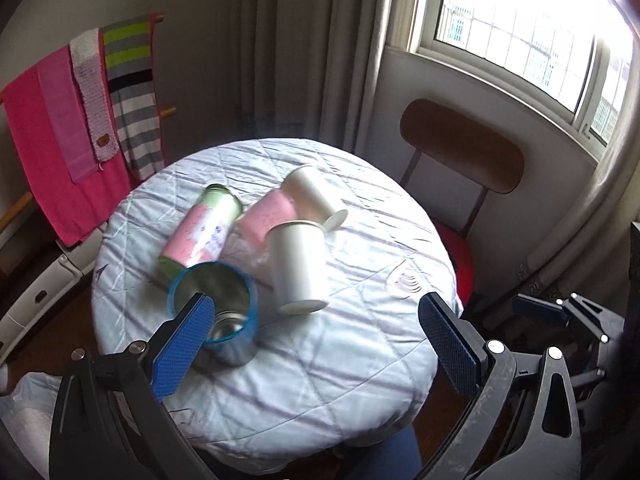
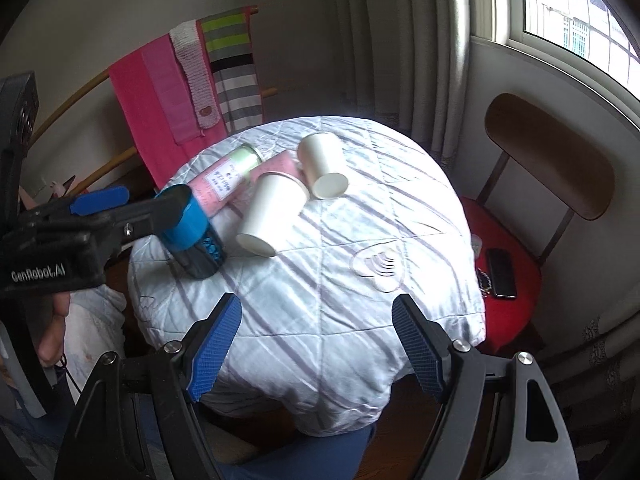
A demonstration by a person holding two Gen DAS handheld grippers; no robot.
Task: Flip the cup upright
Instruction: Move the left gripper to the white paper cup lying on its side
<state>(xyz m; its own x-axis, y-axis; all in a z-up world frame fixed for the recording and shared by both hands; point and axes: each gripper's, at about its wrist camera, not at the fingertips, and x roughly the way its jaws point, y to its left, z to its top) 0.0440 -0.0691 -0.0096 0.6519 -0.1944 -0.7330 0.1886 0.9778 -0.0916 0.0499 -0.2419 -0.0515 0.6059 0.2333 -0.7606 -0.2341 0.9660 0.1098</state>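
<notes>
A round table (image 1: 340, 360) (image 2: 320, 300) covered in pale quilted cloth holds several cups. A blue-rimmed steel cup (image 1: 218, 312) (image 2: 196, 240) stands upright at the near left. My left gripper (image 1: 316, 340) is open, with its left finger (image 1: 184, 344) right in front of that cup; in the right wrist view one left finger crosses in front of the cup. Two white paper cups (image 1: 298, 268) (image 1: 316, 196) (image 2: 272, 212) (image 2: 324, 168) lie on their sides. A pink-and-green cup (image 1: 200, 232) (image 2: 224, 180) also lies on its side. My right gripper (image 2: 316, 344) is open and empty above the table's near edge.
A chair with a brown back (image 1: 460, 144) and red seat (image 2: 508, 248) stands right of the table; a phone (image 2: 500, 274) lies on the seat. A rack with pink and striped towels (image 1: 80, 120) (image 2: 192, 84) stands behind left. Curtains and a window are at the back right.
</notes>
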